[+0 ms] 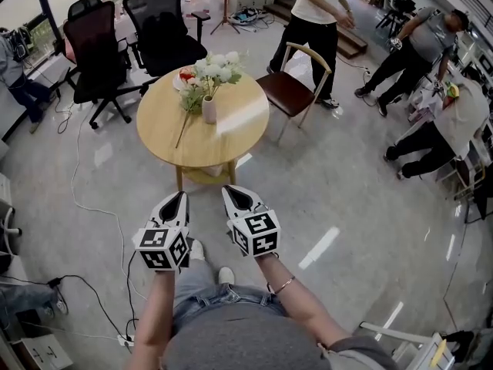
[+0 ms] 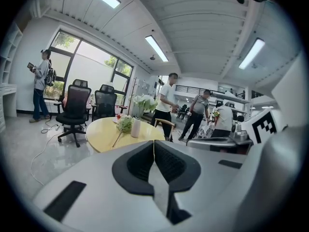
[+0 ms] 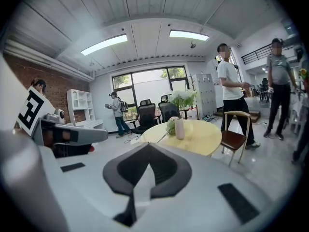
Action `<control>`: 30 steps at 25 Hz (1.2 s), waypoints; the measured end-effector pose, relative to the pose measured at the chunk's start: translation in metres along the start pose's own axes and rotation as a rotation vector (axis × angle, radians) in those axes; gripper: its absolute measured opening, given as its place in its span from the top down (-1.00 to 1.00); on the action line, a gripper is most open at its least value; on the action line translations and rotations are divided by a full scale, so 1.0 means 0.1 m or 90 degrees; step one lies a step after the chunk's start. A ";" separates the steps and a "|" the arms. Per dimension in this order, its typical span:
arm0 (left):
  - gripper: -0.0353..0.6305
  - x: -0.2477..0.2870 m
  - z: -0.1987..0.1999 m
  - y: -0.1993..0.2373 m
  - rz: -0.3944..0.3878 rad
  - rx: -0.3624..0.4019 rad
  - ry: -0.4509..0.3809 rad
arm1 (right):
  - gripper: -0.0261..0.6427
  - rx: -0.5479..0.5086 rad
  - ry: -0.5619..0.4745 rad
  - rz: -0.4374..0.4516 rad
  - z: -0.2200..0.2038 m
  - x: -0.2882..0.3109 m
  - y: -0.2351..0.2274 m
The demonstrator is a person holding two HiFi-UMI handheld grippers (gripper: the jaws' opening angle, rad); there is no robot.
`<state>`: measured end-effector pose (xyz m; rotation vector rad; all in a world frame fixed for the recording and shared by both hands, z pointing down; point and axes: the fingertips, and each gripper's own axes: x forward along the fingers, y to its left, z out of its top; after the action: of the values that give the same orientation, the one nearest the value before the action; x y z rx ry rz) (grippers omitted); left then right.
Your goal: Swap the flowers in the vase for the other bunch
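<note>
A white vase [image 1: 209, 109] stands on the round wooden table [image 1: 239, 126] and holds white flowers [image 1: 219, 68]. A second bunch [image 1: 191, 101] with greenish-white blooms lies flat just left of the vase, its stem pointing to the near left. Both grippers hover over the floor, short of the table's near edge. My left gripper [image 1: 179, 197] and my right gripper [image 1: 231, 192] are side by side, shut and empty. From the left gripper view the vase [image 2: 136, 127] is far ahead of the shut jaws, and the right gripper view shows the vase [image 3: 180, 128] equally distant.
A wooden chair [image 1: 296, 87] stands at the table's right. Two black office chairs [image 1: 158, 29] stand behind the table on the left. Cables [image 1: 77, 183] trail over the floor at left. People stand and crouch at the back right [image 1: 416, 48]. A plate [image 1: 183, 77] sits behind the vase.
</note>
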<state>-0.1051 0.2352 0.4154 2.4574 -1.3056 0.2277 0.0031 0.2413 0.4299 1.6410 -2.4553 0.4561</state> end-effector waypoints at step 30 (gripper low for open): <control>0.83 1.95 0.50 1.12 -0.068 0.001 0.049 | 0.88 -0.007 0.036 -0.082 0.42 1.90 -0.95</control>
<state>-0.0892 0.0085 0.4534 2.4844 -1.1400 0.2923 0.0187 0.0274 0.4616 1.7436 -2.2922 0.4626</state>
